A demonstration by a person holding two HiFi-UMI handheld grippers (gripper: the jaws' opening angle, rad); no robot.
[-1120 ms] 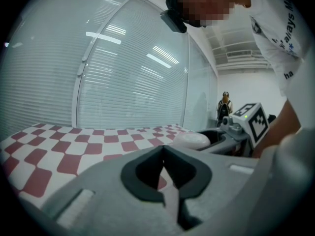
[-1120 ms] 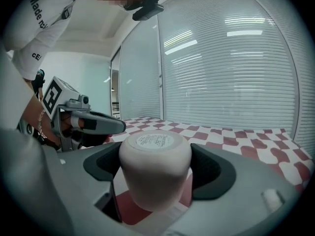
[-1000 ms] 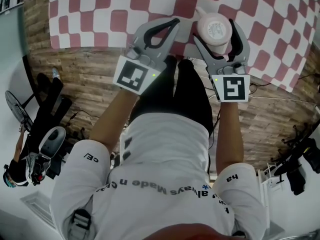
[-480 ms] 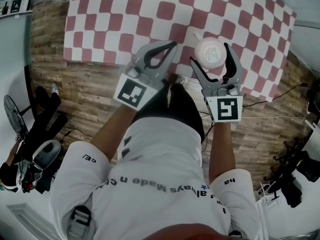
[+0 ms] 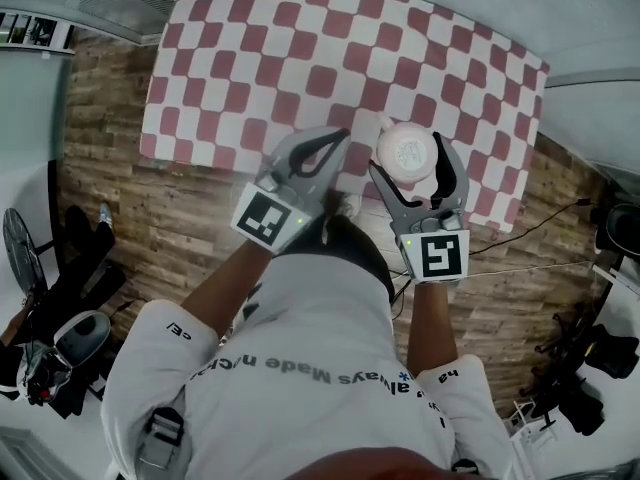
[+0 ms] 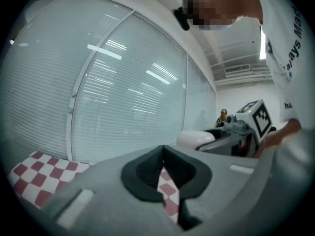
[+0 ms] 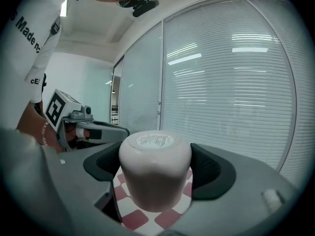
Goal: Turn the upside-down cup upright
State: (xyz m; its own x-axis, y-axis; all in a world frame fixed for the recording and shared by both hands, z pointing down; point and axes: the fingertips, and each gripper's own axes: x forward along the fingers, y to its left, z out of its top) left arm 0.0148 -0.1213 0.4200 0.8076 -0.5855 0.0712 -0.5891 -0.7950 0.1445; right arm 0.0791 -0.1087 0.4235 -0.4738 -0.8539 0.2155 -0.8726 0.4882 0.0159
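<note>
- High above a table draped in a red-and-white checked tablecloth, a person stands holding a gripper in each hand, seen from a head camera looking steeply down.
- The right gripper has its jaws spread wide around a pink cup, one dark pad pressed to each side of its rounded wall.
- The cup is upside down. Its flat base, with a round printed label, faces up and its mouth faces the cloth well below.
- The right gripper view shows the cup filling the space between the jaws, with checked cloth visible under its rim.
- The left gripper is fully closed, tips together, with nothing between them. It hovers just beside the right gripper, apart from the cup.
- Slatted window blinds fill the background of both gripper views.
- Judged step: the cup is picked up and clear of the table, but not yet turned.
- The next move likely calls for rolling the right wrist half a turn so the mouth faces up, then lowering the cup onto the cloth.
- The grip must stay firm, since the smooth curved wall could slip.
</note>
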